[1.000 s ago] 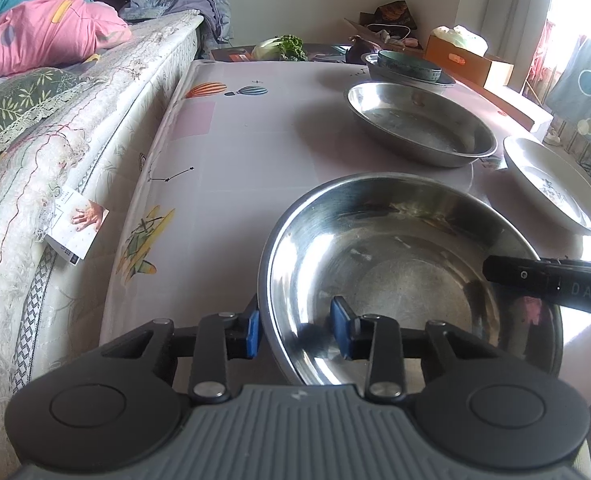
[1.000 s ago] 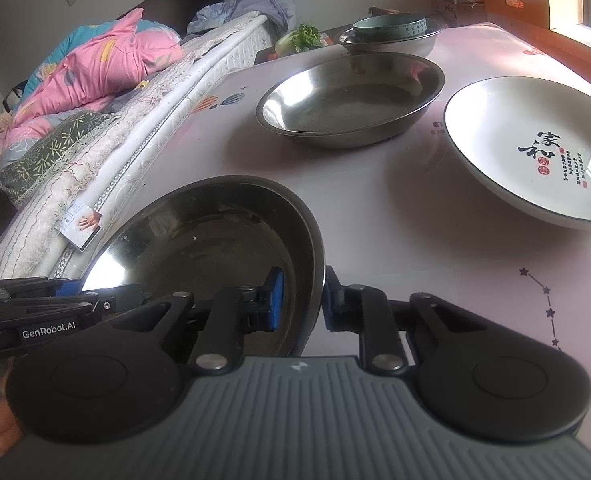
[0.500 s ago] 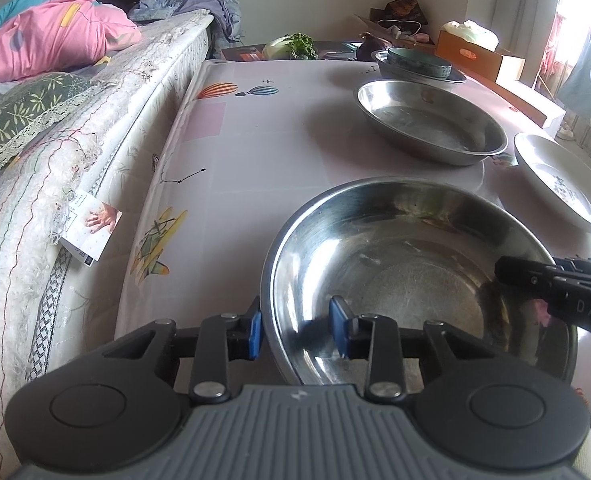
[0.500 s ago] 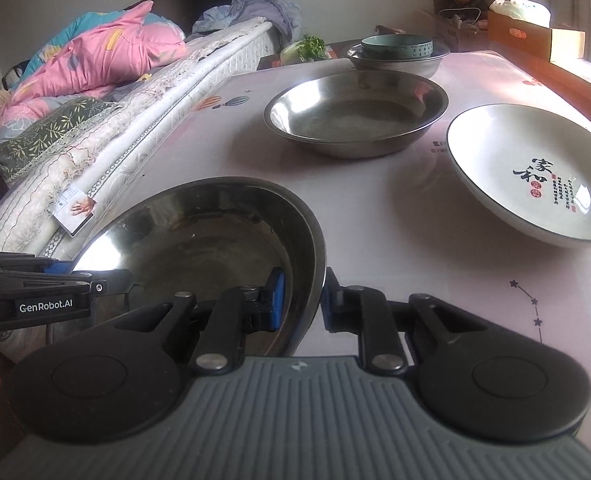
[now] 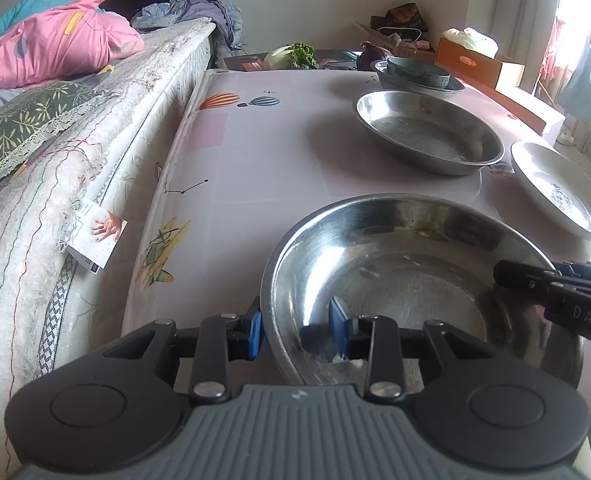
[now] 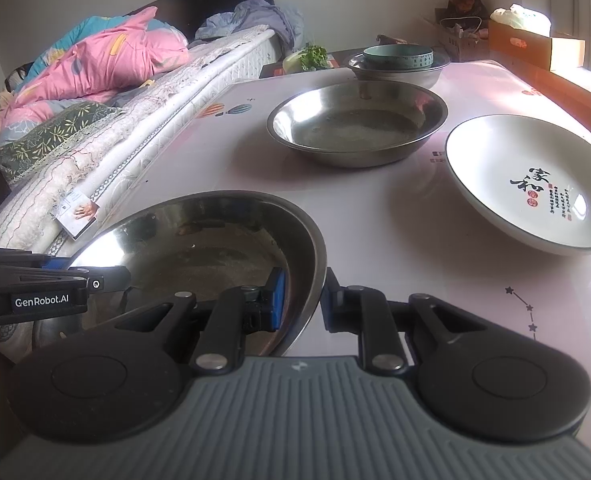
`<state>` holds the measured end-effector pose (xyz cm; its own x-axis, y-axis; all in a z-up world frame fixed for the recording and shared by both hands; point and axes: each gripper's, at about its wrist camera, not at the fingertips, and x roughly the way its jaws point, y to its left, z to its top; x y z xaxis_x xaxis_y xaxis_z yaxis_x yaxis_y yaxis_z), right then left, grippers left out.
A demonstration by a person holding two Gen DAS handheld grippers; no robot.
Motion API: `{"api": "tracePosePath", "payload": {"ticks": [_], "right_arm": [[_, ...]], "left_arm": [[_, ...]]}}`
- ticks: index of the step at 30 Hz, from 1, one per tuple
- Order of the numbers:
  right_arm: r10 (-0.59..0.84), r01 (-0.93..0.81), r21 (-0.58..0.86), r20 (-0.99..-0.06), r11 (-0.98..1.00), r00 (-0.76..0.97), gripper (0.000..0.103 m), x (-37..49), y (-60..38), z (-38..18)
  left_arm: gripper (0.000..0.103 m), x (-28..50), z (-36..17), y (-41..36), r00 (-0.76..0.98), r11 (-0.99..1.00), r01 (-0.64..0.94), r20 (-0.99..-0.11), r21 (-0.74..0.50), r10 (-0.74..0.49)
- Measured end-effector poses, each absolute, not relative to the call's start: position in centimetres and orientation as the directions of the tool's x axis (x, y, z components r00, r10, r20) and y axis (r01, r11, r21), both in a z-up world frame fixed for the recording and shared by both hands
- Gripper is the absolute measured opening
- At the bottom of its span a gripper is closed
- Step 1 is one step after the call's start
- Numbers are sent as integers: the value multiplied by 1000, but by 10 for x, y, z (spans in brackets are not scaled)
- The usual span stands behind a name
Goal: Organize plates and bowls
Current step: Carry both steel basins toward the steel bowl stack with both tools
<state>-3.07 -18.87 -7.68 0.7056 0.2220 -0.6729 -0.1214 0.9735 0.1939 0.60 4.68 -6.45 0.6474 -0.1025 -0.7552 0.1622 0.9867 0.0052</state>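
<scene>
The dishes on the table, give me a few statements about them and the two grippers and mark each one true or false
1. Both grippers, left gripper and right gripper, clamp the near steel bowl's rim. True.
2. The white plate lies inside the far steel bowl. False: it rests on the table beside it.
3. A teal bowl sits in a steel bowl at the back. True.
4. The white plate is blank. False: it bears printed characters.

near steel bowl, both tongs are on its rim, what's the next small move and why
Probably carry the near steel bowl forward and lower it into the second steel bowl. The left tongs and right tongs each pinch the rim on opposite sides, so the hold looks balanced. The second bowl looks empty and similar in shape, a likely nesting spot; the white plate sits beside it.
</scene>
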Motion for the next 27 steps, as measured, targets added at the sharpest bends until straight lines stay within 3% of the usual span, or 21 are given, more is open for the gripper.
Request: {"api": "tracePosePath", "payload": {"ticks": [27], "right_arm": [[215, -84, 239, -598, 967, 772, 17, -15, -218, -38]], "left_arm": [[35, 28, -20, 23, 697, 980, 198, -703, -3, -143]]}}
